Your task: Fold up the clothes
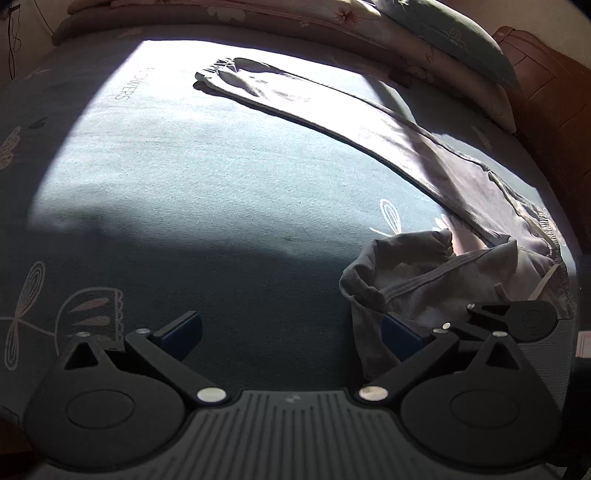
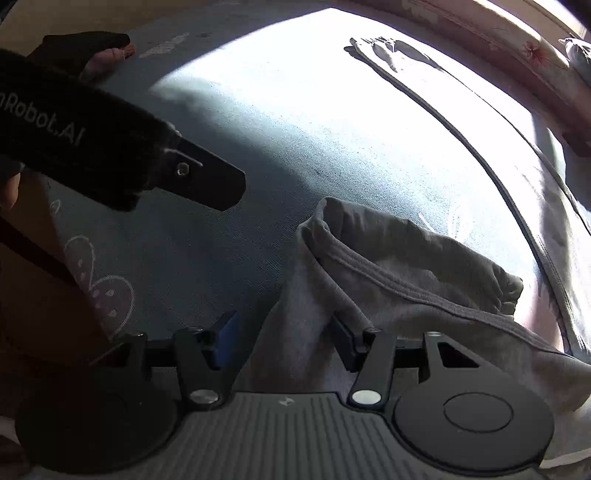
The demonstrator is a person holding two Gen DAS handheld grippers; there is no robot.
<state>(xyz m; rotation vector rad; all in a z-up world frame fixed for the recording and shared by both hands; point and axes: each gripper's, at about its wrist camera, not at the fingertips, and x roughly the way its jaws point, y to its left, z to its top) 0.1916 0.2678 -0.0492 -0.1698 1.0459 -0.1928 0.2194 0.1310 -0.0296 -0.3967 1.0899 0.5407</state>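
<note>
Grey trousers (image 1: 369, 122) lie stretched across the sunlit blue-grey bed sheet (image 1: 184, 184). One cuff is far off, and the waistband (image 1: 424, 273) is bunched up at the near right. My left gripper (image 1: 291, 336) is open wide over bare sheet, its right finger (image 1: 402, 339) against the hanging edge of the cloth. My right gripper (image 2: 284, 339) has its jaws about half apart, with trouser fabric (image 2: 303, 325) running between them. The waistband (image 2: 406, 280) stands up just ahead of it. One of the right gripper's fingers (image 1: 491, 314) rests on the bunched cloth.
A folded pink floral quilt (image 1: 258, 14) and a pillow (image 1: 461, 37) lie along the far edge, against a wooden headboard (image 1: 535, 92). The left device's black strap (image 2: 74, 125) and a gloved hand (image 2: 103, 55) fill the right wrist view's upper left.
</note>
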